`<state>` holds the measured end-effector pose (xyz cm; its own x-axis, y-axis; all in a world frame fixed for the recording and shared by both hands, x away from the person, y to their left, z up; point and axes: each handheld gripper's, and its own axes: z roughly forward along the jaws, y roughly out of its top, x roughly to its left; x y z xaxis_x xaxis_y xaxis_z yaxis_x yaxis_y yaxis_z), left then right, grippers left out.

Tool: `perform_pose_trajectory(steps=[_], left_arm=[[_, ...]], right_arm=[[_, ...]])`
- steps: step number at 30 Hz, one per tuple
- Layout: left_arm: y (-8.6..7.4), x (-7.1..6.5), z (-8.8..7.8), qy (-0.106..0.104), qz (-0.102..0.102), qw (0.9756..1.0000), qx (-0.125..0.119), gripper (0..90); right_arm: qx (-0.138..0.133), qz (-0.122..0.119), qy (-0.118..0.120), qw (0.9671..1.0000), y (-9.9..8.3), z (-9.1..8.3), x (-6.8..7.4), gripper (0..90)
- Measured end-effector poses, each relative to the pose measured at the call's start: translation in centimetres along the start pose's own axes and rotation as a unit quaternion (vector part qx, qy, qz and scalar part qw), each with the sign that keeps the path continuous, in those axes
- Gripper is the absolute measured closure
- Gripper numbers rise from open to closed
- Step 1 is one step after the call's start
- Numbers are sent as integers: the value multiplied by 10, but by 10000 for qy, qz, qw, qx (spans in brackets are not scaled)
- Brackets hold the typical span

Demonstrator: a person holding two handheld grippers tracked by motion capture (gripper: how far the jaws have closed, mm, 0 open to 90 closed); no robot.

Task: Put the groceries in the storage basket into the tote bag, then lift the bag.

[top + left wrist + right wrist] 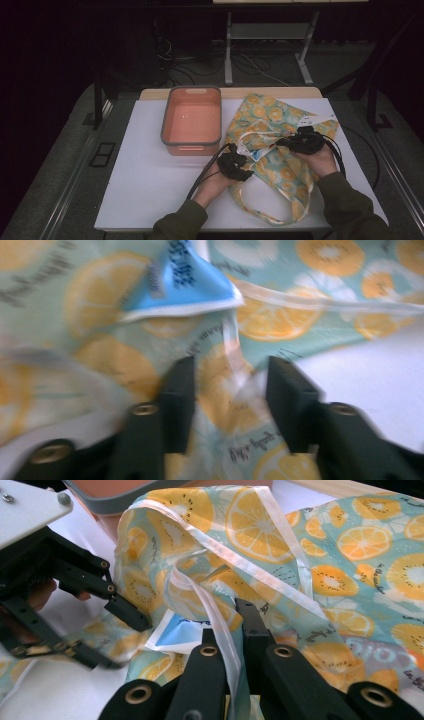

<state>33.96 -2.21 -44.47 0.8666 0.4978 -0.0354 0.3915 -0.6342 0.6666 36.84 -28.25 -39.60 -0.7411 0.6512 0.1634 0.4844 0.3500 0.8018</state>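
Tabletop, white [150, 190], seen from the high view: one salmon-pink bin [192, 120] with grey rim stands left of centre, just beside a citrus-print fabric bag [280, 165] (teal ground, orange slices, pale tape handles) lying crumpled across the right half. Left gripper [239, 161] sits at the bag's left edge, near the bin's front corner; right gripper [287, 142] rests on top of the bag, a little farther back. Both are held by hands in olive sleeves entering from the bottom.

Left gripper view: the two black jaws stand apart with bag fabric lying in the gap between them; whether they press it cannot be told, the picture being blurred. Blue packet [182, 282] with a white edge lies on or in the fabric beyond the jaw tips. Bare table shows at right.

Right gripper view: the jaws are closed almost together on a pale tape handle [227, 635] of the bag, which runs down between them. Fabric is lifted in folds ahead. The left gripper shows at the left, its jaws spread around the bag's edge beside the blue packet; the bin's rim shows at the top.
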Motion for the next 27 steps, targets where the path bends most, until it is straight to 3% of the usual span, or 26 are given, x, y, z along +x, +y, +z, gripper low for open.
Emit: perform_pose_trajectory(steps=[1,3,6,9,14,16,19,22,27], left_arm=[[0,2,-1,12,12,10000,-8,703],[-2,5,-2,-5,-37,10000,-37,858],[-2,6,-4,-76,-106,9999,-103,894],[-2,7,-13,-179,-220,9991,-311,895],[-5,12,-29,-406,-413,9964,-623,895],[-7,14,-38,-526,-526,9940,-802,895],[-9,15,-50,-596,-533,9922,-956,896],[-12,17,-63,-616,-584,9898,-1141,896],[-17,23,-75,-612,-671,9869,-1332,896]], right_arm=[[-12,35,-31,10000,0,0,-1,878],[-21,138,-45,9999,-1,-2,-3,738],[-81,252,-230,9994,-4,-10,-1,527],[-101,267,-230,9993,-3,-28,7,416],[-133,91,-252,9996,-4,-55,27,343],[-171,21,-219,9996,-6,-62,34,347],[-175,-102,-37,9998,-11,-67,47,380],[-45,-210,331,9992,-22,-61,61,424],[533,-457,549,9960,-40,-34,71,447]])
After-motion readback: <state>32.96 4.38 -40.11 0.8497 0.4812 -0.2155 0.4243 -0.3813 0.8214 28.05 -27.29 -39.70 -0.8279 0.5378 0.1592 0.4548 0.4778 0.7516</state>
